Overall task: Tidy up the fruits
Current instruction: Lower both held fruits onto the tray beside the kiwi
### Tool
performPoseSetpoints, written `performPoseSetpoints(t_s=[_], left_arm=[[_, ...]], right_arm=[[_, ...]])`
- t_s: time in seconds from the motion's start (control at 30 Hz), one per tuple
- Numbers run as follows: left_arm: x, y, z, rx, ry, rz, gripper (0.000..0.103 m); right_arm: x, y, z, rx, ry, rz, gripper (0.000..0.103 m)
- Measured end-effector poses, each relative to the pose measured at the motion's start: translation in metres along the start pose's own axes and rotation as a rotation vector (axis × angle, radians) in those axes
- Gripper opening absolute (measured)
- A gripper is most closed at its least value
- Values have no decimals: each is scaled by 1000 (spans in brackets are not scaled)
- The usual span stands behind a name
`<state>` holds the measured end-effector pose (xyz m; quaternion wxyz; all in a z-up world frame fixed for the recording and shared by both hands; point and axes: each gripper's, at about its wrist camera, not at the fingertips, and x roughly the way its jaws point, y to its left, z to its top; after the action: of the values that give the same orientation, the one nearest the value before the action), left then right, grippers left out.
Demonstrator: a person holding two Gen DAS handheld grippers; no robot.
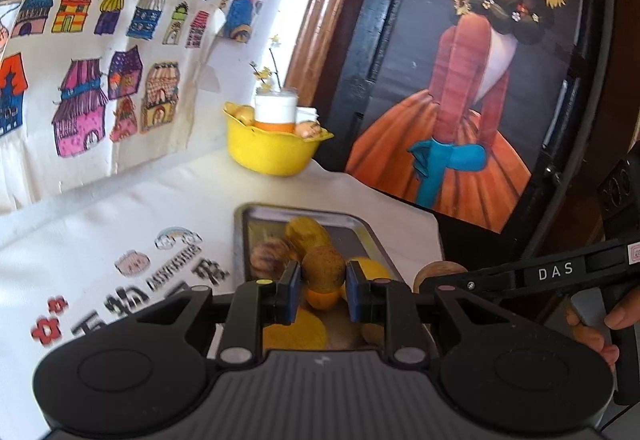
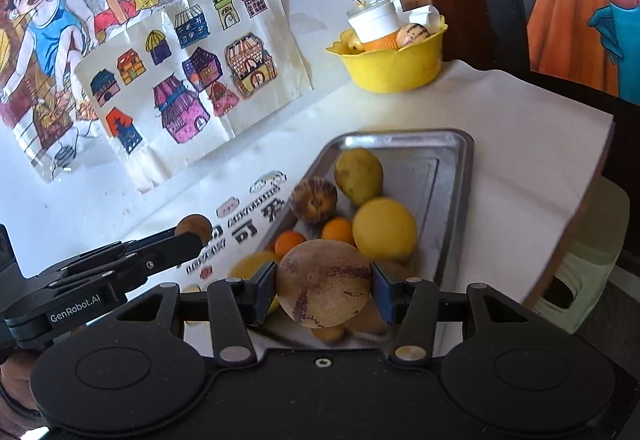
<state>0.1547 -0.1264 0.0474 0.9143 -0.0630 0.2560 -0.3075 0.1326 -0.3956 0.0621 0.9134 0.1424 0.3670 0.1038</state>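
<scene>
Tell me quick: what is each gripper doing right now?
Left gripper: shut on a small round brown fruit.
Right gripper: shut on a large tan fruit with purple streaks.

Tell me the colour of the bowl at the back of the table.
Yellow. The bowl shows best in the right wrist view, beside the wall drawings.

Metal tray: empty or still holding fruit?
Still holding fruit: the metal tray has a yellow pear, lemon and oranges inside.
</scene>
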Motion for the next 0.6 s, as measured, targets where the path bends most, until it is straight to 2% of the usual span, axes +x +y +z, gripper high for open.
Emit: performPoseSetpoints(t_s=[0.3, 0.6], left_arm=[[2, -17, -32, -10, 36, -24, 25], [16, -20, -55, -6, 84, 2, 25]], right_arm=[[-9, -13, -33, 6, 2, -20, 52], [4, -18, -53, -13, -9, -34, 52]])
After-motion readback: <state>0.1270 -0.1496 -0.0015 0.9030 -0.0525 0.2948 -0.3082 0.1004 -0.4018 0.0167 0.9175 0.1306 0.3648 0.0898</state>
